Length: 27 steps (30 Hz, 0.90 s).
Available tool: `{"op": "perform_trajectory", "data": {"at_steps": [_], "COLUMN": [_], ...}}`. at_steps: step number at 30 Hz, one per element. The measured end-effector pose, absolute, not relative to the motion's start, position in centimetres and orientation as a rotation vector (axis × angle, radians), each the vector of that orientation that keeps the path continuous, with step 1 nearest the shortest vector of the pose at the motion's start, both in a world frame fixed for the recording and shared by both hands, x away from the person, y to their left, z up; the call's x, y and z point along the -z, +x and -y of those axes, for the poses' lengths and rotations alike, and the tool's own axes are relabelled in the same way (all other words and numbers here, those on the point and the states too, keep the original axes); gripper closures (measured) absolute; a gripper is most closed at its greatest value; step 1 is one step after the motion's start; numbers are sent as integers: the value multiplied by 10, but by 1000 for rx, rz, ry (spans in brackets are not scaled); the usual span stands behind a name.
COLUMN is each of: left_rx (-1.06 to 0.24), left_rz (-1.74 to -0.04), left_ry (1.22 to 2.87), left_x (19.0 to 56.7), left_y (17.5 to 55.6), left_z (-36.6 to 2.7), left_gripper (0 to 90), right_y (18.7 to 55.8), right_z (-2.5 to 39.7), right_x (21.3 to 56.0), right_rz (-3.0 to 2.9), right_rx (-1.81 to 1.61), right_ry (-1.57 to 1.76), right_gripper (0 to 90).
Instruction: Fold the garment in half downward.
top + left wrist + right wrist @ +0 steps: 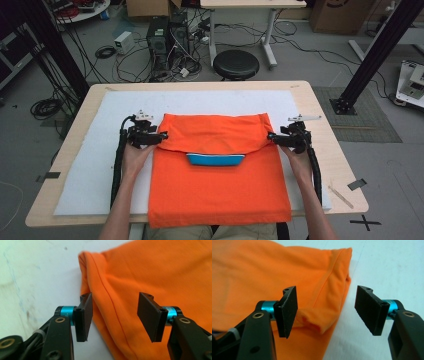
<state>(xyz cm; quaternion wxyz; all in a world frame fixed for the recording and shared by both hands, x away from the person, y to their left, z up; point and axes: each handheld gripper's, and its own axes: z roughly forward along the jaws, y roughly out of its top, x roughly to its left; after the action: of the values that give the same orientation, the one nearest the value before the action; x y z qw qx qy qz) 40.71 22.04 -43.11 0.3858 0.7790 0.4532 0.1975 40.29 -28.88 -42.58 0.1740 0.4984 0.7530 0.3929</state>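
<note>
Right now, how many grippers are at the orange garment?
2. The left gripper sits at the folded orange garment's left edge, the right gripper at its right edge. Both have their jaws open around the fold.

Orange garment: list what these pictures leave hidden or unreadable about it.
- High view: the orange garment hangs over the table front edge, so its lowest hem is cut off.
- High view: the blue collar is mostly covered by the folded-down top part.
- Left hand-held gripper view and right hand-held gripper view: each frames one folded corner; the picture edges cut off the remainder.
</note>
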Motion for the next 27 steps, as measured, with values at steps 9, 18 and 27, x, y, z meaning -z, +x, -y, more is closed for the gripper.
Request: {"op": "perform_trajectory", "data": {"at_steps": [9, 18, 27], "left_rx": [-485, -527, -572], "left_rz": [-1109, -1110, -1070], "left_ry": [1969, 2011, 2007], "left_x": [445, 450, 446], "left_y": [385, 379, 373], "left_z": [-217, -213, -213], "left_gripper": [463, 565, 793], "right_y": [371, 365, 361], "right_z": [300, 300, 300], "right_x": [443, 443, 442], "right_rz": [-2039, -2013, -1981], "right_rx": [-1201, -1221, -1232], "right_ry": [1423, 1400, 1388], "right_gripper": [352, 346, 347]}}
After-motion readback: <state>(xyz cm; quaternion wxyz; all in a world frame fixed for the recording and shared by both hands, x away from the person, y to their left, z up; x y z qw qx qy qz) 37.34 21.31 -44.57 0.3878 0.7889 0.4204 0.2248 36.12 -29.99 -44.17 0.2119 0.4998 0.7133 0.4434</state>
